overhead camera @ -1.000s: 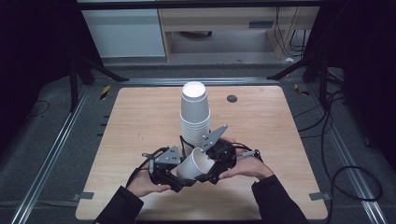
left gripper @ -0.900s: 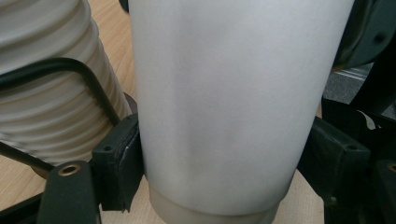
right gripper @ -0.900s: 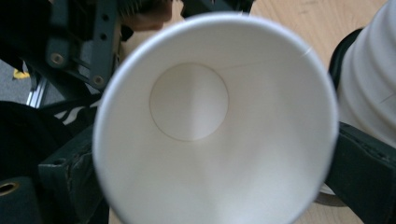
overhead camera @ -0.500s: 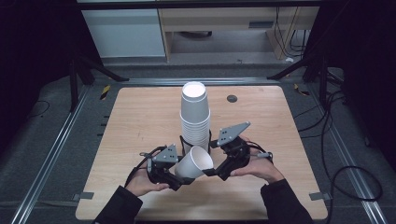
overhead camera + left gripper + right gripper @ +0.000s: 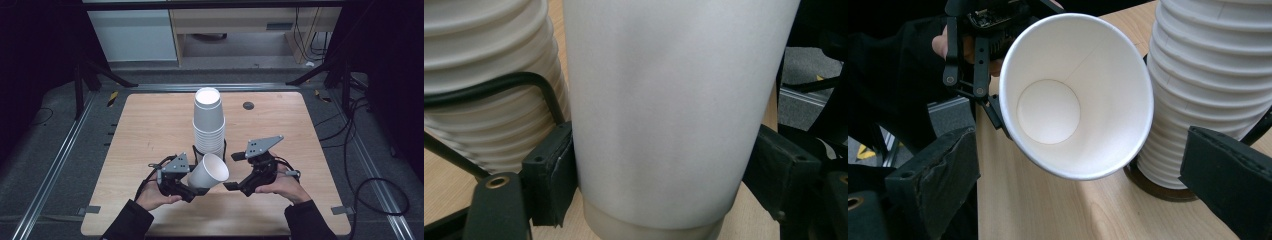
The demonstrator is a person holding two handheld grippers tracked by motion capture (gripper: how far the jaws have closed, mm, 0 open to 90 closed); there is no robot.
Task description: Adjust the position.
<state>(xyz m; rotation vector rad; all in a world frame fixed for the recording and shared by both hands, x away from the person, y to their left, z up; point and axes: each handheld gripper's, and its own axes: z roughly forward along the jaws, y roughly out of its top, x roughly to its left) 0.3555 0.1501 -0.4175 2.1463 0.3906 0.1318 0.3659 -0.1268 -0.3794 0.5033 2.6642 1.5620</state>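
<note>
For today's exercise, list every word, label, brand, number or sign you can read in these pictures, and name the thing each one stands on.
None can be read.
The single paper cup, held by the left gripper, is plain white inside and out.
The stack of cups is blank too.
The right gripper carries no legible marking.

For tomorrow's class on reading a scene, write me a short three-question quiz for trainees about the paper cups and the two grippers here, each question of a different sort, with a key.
1. True or false: the left gripper holds the single cup upright on the table.
2. Multiple choice: the right gripper is A) shut on the cup, B) open and apart from the cup, C) shut on the stack of cups.
3. Short answer: toward which gripper does the cup's open mouth face?

Key
1. False. The cup is tilted, clamped near its base between the fingers.
2. B. Its fingers stand wide on either side, touching nothing.
3. The right gripper; its own view looks straight into the cup.
</note>
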